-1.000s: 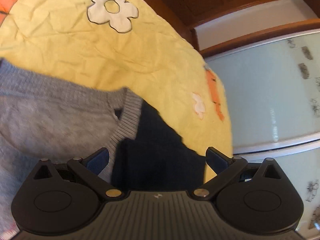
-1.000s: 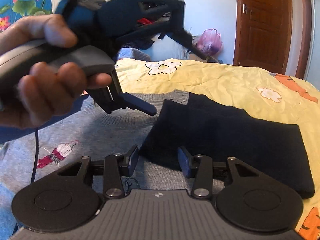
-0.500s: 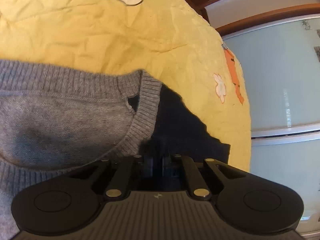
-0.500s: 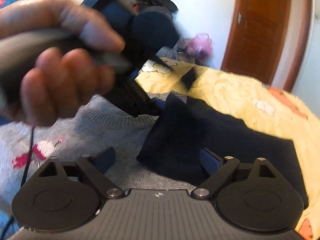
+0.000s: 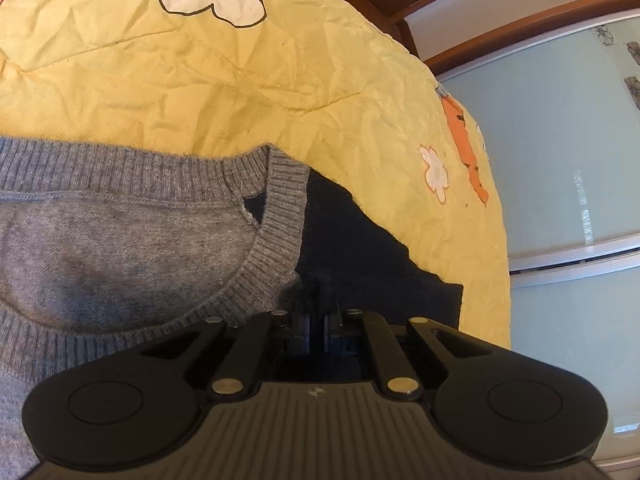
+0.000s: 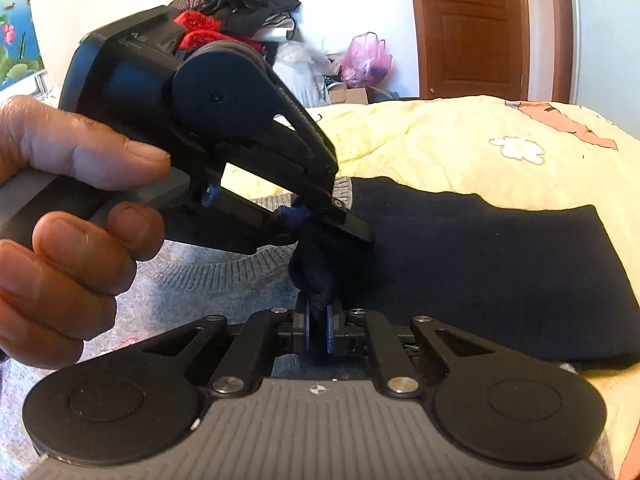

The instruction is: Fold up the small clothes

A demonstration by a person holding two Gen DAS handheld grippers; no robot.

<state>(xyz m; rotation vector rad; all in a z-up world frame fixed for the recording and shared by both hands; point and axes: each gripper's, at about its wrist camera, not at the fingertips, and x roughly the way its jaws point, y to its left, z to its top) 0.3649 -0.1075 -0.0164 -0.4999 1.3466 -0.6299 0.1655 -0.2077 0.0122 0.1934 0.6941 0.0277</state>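
Note:
A grey knit sweater (image 5: 120,240) lies flat on the yellow bedspread (image 5: 200,80), with its ribbed neckline facing up. A folded dark navy sleeve (image 6: 480,264) lies across its right side and also shows in the left wrist view (image 5: 360,256). My left gripper (image 5: 318,316) is shut on the navy sleeve's near corner beside the neckline; it also shows in the right wrist view (image 6: 304,220). My right gripper (image 6: 318,328) is shut on the same bunched navy corner, just below the left one.
The bed's edge runs along the right, with a pale glass wardrobe door (image 5: 560,200) beyond it. A pile of clothes (image 6: 240,8), a pink bag (image 6: 366,60) and a wooden door (image 6: 472,28) stand behind the bed.
Both grippers were open a second ago. The left one came down and shut on the navy corner; the right one then shut on it too.

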